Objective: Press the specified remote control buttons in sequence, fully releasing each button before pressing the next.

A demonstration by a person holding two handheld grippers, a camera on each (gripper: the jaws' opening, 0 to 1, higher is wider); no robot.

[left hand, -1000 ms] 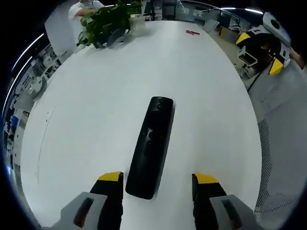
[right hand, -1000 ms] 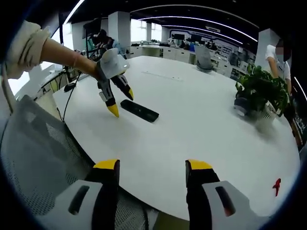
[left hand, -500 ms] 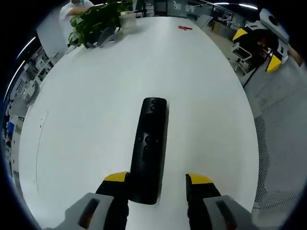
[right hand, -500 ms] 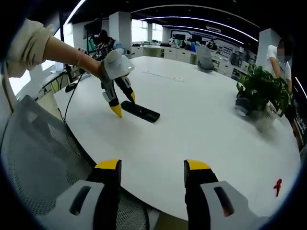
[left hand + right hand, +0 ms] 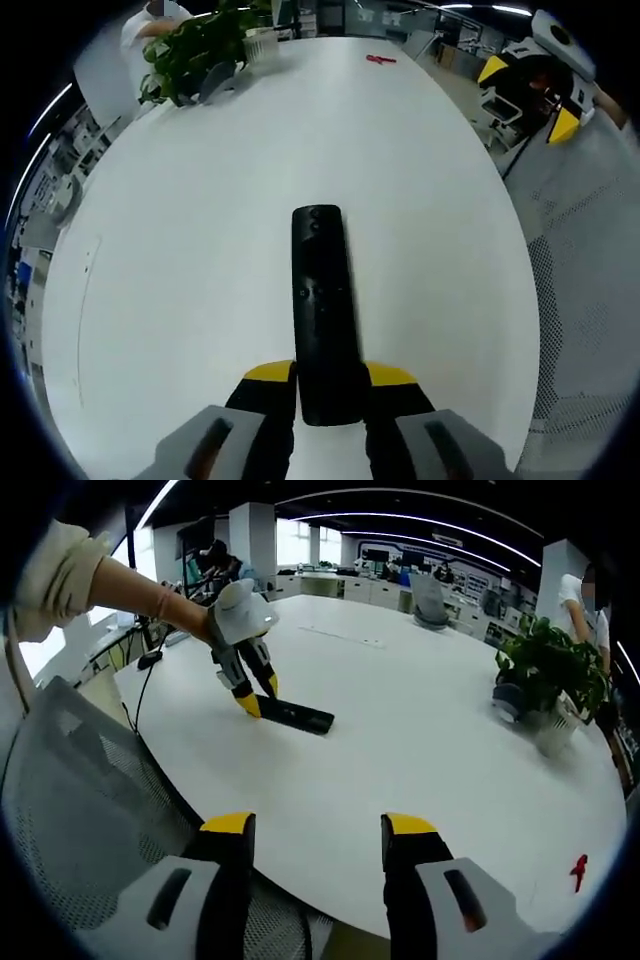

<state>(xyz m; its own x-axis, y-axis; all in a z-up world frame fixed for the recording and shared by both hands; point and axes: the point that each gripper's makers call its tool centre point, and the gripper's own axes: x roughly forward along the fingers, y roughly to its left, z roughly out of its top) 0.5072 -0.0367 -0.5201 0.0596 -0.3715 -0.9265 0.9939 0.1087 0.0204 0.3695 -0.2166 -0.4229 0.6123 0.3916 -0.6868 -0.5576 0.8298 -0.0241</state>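
Black remote control (image 5: 325, 310) on white table (image 5: 200, 250). Yellow tips and grey bodies on left gripper (image 5: 328, 378) and right gripper (image 5: 312, 830). Green leaves on potted plant (image 5: 548, 670). Small red object (image 5: 378, 60) far on table. Grey mesh on chair (image 5: 70, 790). Beige sleeve (image 5: 50, 575).

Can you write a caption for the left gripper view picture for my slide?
Yellow-tipped left tongs close on the near end of a black remote control lying on a white table.
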